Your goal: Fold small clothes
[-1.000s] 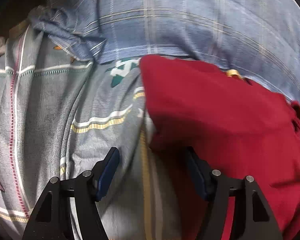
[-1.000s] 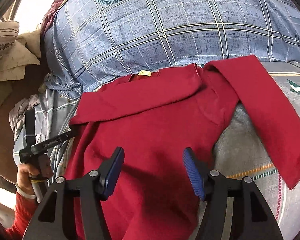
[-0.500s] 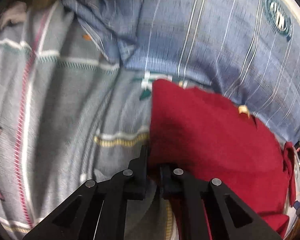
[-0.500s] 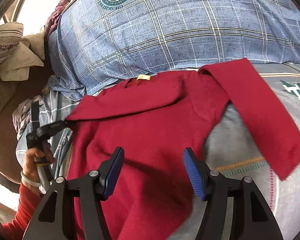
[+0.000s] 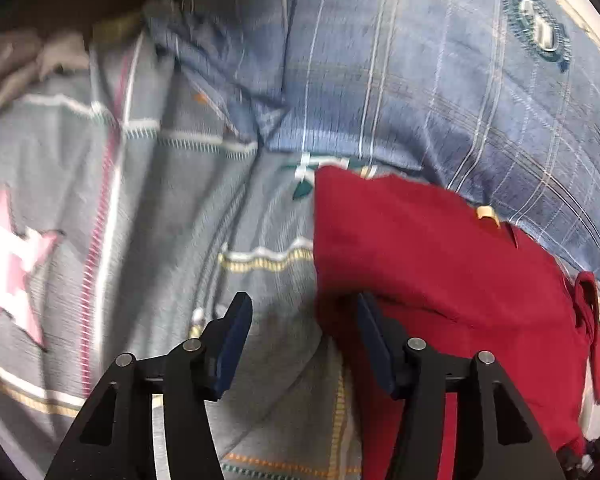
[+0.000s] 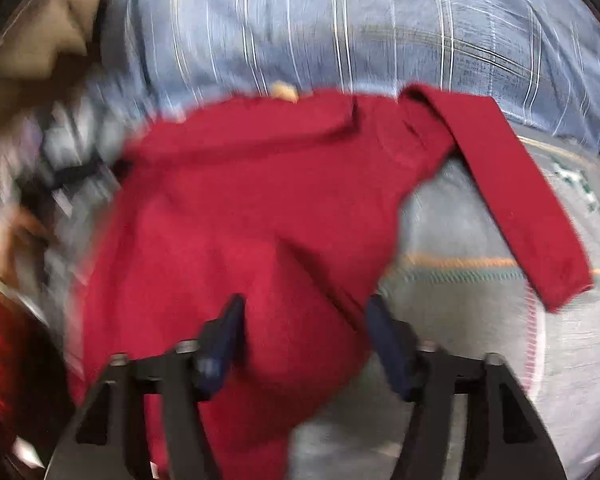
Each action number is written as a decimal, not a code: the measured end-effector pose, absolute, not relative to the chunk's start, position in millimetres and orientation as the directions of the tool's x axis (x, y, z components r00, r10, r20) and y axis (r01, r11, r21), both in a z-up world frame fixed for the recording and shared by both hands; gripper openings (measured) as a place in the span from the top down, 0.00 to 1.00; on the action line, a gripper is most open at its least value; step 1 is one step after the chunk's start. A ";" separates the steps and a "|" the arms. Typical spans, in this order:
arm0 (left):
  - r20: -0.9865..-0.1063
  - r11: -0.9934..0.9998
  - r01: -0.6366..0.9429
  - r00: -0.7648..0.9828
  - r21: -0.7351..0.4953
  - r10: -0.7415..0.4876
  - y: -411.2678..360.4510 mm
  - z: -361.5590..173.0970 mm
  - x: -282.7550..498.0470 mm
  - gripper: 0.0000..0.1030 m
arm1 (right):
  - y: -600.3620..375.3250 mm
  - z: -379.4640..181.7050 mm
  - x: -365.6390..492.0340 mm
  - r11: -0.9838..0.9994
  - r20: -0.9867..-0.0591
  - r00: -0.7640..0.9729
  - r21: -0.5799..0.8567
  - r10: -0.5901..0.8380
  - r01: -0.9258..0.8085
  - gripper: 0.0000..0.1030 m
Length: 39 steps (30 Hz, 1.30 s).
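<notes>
A small red long-sleeved top (image 5: pixel 440 272) lies on a grey patterned bed sheet (image 5: pixel 160 220). Its left side is folded in over the body, with a tan neck label (image 5: pixel 486 213) at the far edge. My left gripper (image 5: pixel 300 344) is open and empty at the top's left edge, its right finger against the cloth. In the right wrist view the top (image 6: pixel 260 208) is blurred, its right sleeve (image 6: pixel 520 208) spread out to the right. My right gripper (image 6: pixel 304 344) is open, low over the top's lower body.
A blue plaid pillow (image 5: pixel 440 72) with a round crest lies just beyond the top and also shows in the right wrist view (image 6: pixel 360 28). Crumpled beige cloth (image 6: pixel 40 32) sits at the far left. The person's left hand (image 6: pixel 16 232) holds the other gripper at left.
My left gripper was shut on the top's left edge half a second ago and has now opened and let it go. The right gripper has moved fast, blurring its view, and stays open.
</notes>
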<state>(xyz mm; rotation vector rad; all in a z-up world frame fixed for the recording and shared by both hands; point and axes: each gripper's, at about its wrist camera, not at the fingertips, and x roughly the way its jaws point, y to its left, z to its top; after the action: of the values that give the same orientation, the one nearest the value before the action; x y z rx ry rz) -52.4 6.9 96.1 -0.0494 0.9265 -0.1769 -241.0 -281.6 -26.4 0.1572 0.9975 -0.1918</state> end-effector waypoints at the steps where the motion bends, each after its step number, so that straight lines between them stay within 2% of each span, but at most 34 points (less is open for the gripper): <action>1: -0.775 0.986 0.140 0.611 -0.095 -0.161 4.3 102.8 -58.9 0.44 | -283.6 -27.4 -248.4 0.972 -0.840 0.536 0.050 -0.084 0.230 0.65; 4: -0.736 0.978 0.194 0.652 -0.071 -0.183 -8.2 117.9 -79.0 0.44 | -291.7 -24.1 -263.8 0.969 -0.846 0.528 0.063 -0.074 0.238 0.69; 8: -0.704 0.953 0.293 0.661 -0.078 -0.261 -33.8 124.9 -103.1 0.36 | -295.7 -9.1 -272.1 0.969 -0.828 0.560 0.112 -0.031 0.220 0.65; 9: -0.705 0.948 0.310 0.656 -0.074 -0.269 -38.0 123.2 -105.9 0.35 | -305.4 -1.9 -275.1 0.958 -0.808 0.589 0.143 -0.032 0.249 0.54; 10: -0.709 0.942 0.329 0.648 -0.069 -0.278 -42.8 121.6 -107.4 0.35 | -315.8 3.0 -277.8 0.944 -0.789 0.613 0.166 -0.047 0.287 0.36; 12: -0.723 0.933 0.356 0.631 -0.053 -0.281 -52.6 115.5 -110.1 0.34 | -342.0 11.2 -287.5 0.891 -0.747 0.656 0.220 -0.108 0.397 0.23; 15: -0.743 0.926 0.376 0.607 -0.041 -0.280 -61.1 108.9 -107.4 0.34 | -383.0 10.5 -290.4 0.781 -0.727 0.678 0.362 -0.106 0.510 0.23; 18: -0.755 0.923 0.382 0.595 -0.034 -0.274 -67.4 105.3 -98.4 0.34 | -406.1 0.9 -282.2 0.642 -0.625 0.780 0.606 0.019 0.470 0.23; 21: -0.770 0.926 0.376 0.585 -0.021 -0.255 -72.7 97.1 -86.6 0.34 | -420.3 -17.9 -256.8 0.495 -0.527 0.845 0.761 0.092 0.420 0.23; 27: -0.778 0.932 0.361 0.575 -0.036 -0.253 -76.2 90.2 -71.2 0.34 | -450.5 -57.3 -230.1 0.180 -0.426 0.904 0.892 0.038 0.414 0.23; 31: -0.787 0.935 0.354 0.567 -0.035 -0.244 -78.5 84.9 -65.0 0.34 | -463.1 -49.2 -224.2 0.166 -0.398 0.913 0.898 -0.091 0.408 0.23; 33: -0.788 0.935 0.353 0.565 -0.036 -0.244 -79.0 83.5 -64.1 0.34 | -469.0 -52.9 -222.3 0.134 -0.396 0.907 0.900 -0.145 0.414 0.29; 35: -0.787 0.933 0.357 0.567 -0.031 -0.243 -78.9 84.0 -63.7 0.35 | -477.4 -52.5 -219.7 0.146 -0.421 0.889 0.882 -0.182 0.448 0.41; 36: -0.786 0.934 0.356 0.569 -0.030 -0.243 -77.5 84.7 -63.5 0.35 | -480.5 -51.6 -215.5 0.173 -0.442 0.878 0.864 -0.184 0.472 0.53; 37: -0.784 0.935 0.353 0.571 -0.032 -0.243 -75.6 86.0 -63.0 0.34 | -485.3 -51.4 -211.3 0.196 -0.463 0.866 0.846 -0.188 0.495 0.72; 39: -0.776 0.938 0.343 0.579 -0.049 -0.252 -69.2 90.6 -61.5 0.34 | -487.5 -42.9 -211.7 0.264 -0.499 0.840 0.798 -0.215 0.542 0.84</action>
<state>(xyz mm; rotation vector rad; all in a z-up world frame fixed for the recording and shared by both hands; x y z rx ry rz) -61.5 -69.2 90.6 0.1108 0.8882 -0.3483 -211.7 -487.5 -42.9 1.2015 0.3168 -0.5231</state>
